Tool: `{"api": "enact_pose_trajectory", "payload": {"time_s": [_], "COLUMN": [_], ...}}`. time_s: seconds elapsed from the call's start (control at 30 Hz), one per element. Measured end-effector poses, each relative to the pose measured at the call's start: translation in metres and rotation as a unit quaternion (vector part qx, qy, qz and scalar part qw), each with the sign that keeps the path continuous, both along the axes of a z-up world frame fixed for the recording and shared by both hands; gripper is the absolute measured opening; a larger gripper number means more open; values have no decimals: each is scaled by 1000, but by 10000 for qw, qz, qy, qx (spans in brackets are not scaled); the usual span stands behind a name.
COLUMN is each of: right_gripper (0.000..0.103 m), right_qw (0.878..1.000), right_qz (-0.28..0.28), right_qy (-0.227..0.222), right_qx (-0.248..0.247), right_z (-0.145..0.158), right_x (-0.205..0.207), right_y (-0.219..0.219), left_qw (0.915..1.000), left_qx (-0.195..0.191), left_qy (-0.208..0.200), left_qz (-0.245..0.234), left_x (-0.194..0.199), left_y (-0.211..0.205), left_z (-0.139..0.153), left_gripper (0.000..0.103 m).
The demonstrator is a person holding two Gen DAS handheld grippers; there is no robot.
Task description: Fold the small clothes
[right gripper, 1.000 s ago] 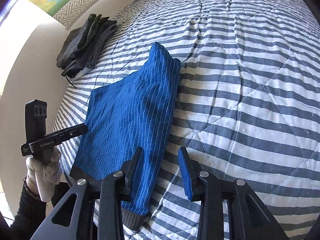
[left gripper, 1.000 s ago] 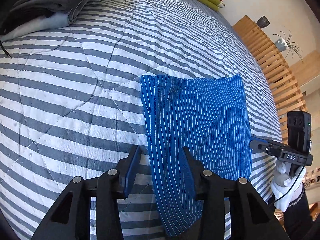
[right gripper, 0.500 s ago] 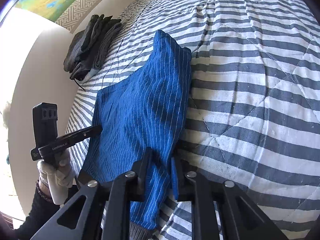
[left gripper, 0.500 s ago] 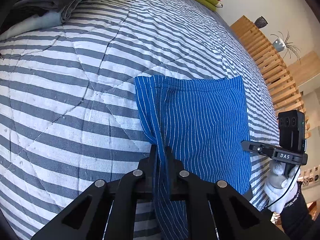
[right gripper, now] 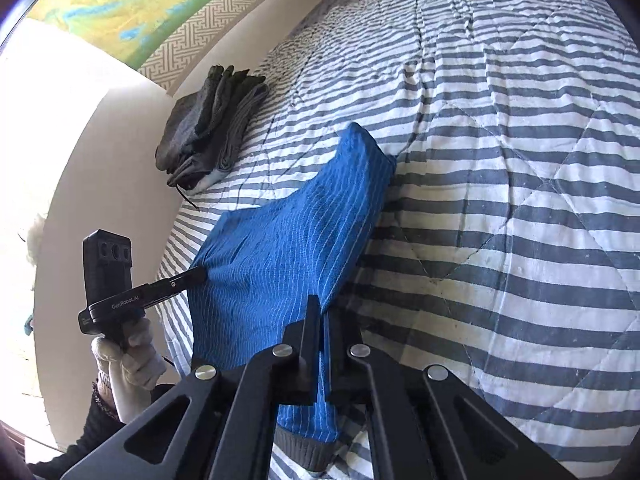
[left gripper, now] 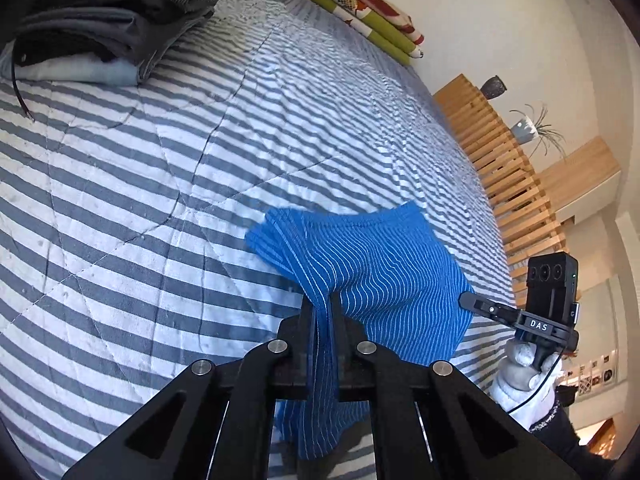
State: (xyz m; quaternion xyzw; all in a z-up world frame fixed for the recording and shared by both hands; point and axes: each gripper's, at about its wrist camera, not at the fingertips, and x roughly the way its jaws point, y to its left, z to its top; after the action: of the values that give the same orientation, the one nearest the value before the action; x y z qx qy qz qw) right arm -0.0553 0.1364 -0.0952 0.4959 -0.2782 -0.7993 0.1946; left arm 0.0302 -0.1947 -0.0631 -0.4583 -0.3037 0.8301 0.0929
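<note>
I have both grippers clamped on the blue white-pinstriped knit garment (left gripper: pixel 384 280), one at each near corner. The left gripper (left gripper: pixel 322 312) has its jaws squeezed together with a fold of the blue cloth pinched between the pads, and the right gripper (right gripper: pixel 323 320) likewise bites the opposite edge, just above the grey ribbed hem. Between the two grips the cloth is raised off the grey-and-white striped quilted bedspread (left gripper: pixel 160 184), sagging in the middle, while its far end lies on the quilt. From my left camera I see the other hand in a white glove (left gripper: pixel 524 376). A pile of folded dark grey clothes (right gripper: pixel 208 128) sits well apart, near the bed's edge.
</note>
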Motion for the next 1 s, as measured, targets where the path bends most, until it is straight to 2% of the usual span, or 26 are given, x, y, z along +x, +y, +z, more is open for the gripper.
{"api": "enact_pose_trajectory", "payload": {"time_s": [0.2,0.4,0.53,0.6,0.67,0.83,1.0], "right_gripper": [1,1,1,1,1,1,1], "right_qw": [9982,9956,9953,9965,9976,9970,9934], "right_qz": [-171,-85,-21,-49,-149,-513,-749], "right_qy": [481,876,946,782,571,-175,-624], "right_qx": [-310,-314,-204,-305,-369,-558,-597], "right_z": [45,87,104,98,86,27,-14], "right_x": [39,113,149,148,135,72,24], "right_y": [9,6,2,6,12,31,46], "left_qw": [9990,9986,9984,9987,9976,9953,9941], "left_qx": [230,251,271,305,538,582,576], "left_qy": [386,349,161,-52,-319,-770,-913], "left_qz": [-54,-312,-462,-413,-296,-54,53], "left_x": [45,110,120,105,79,13,-22], "left_y": [15,36,42,40,32,19,10], "left_z": [47,76,79,63,38,-17,-41], "left_gripper": [4,4,4,4,4,4,4]}}
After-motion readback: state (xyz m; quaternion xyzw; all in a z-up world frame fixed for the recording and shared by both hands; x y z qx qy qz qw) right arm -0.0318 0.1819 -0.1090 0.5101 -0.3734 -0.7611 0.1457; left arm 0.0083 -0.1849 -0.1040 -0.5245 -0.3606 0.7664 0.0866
